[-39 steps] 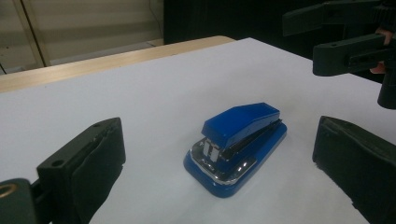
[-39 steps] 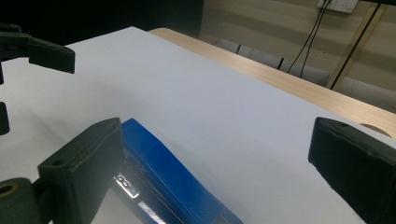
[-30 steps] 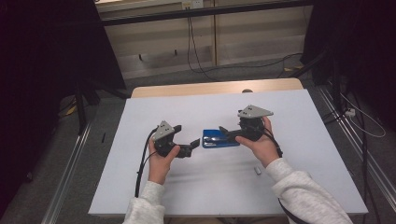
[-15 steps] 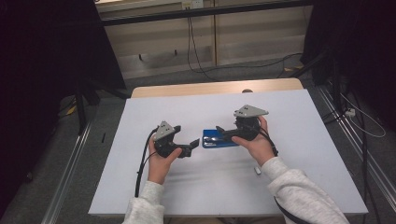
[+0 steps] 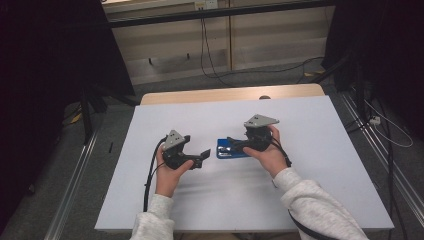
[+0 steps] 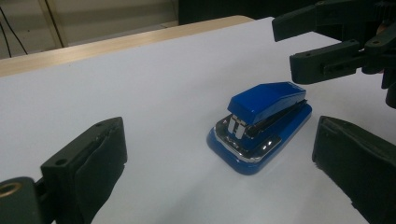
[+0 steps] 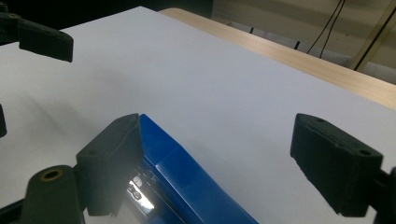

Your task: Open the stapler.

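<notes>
Blue stapler [image 5: 231, 149] near the middle of the white table [image 5: 320, 165]. Right gripper [image 5: 235, 143] over it, jaws apart and just closing a bit. Left gripper [image 5: 204, 155] just beside the stapler, pointing at it, jaws apart.

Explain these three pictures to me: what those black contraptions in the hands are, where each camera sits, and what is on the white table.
A person holds a hand-worked two-jaw clamp in each hand: the left gripper and the right gripper. The high view looks down from above; each gripper view comes from a camera riding on that tool, looking along its jaws. On the table lies a blue stapler, held by neither. The left jaws stand open just short of it. The right jaws, just been closing, are over its rear end, not yet pressing.
</notes>
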`<action>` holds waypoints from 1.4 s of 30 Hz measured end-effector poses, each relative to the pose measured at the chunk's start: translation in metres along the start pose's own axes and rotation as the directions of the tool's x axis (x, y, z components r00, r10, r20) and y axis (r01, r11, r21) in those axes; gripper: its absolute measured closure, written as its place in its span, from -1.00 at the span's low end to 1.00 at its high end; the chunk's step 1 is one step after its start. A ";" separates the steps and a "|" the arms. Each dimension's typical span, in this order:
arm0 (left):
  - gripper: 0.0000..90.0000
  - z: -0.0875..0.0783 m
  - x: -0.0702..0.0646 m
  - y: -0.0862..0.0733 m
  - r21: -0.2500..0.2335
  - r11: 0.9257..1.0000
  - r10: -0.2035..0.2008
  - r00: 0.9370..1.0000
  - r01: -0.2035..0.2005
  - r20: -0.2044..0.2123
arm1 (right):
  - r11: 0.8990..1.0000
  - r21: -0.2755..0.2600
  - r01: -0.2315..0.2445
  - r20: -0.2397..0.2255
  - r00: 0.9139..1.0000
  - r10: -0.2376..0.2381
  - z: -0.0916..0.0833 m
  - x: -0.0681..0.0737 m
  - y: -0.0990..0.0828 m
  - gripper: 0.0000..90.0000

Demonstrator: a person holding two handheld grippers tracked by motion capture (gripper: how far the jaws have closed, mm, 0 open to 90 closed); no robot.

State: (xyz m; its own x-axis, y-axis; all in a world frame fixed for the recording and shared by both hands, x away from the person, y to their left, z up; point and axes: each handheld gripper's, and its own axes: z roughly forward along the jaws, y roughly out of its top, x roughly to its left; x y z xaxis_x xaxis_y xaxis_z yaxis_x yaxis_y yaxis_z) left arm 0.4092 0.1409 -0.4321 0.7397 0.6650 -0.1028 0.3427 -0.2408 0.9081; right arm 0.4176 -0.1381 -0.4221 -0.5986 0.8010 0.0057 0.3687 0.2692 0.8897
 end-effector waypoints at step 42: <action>-0.70 0.015 -0.002 -0.010 0.121 0.993 0.002 1.000 -0.004 0.016 | 0.983 0.111 0.146 -0.232 0.966 -0.117 0.050 0.016 0.005 0.09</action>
State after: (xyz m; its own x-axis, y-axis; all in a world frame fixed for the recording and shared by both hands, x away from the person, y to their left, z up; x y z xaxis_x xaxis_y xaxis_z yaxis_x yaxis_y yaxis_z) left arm 0.4130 0.1309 -0.4471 0.7498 0.6528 -0.1076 0.4070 -0.3270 0.8529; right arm 0.4456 -0.0972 -0.4404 -0.7863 0.6178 0.0077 0.3545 0.4408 0.8246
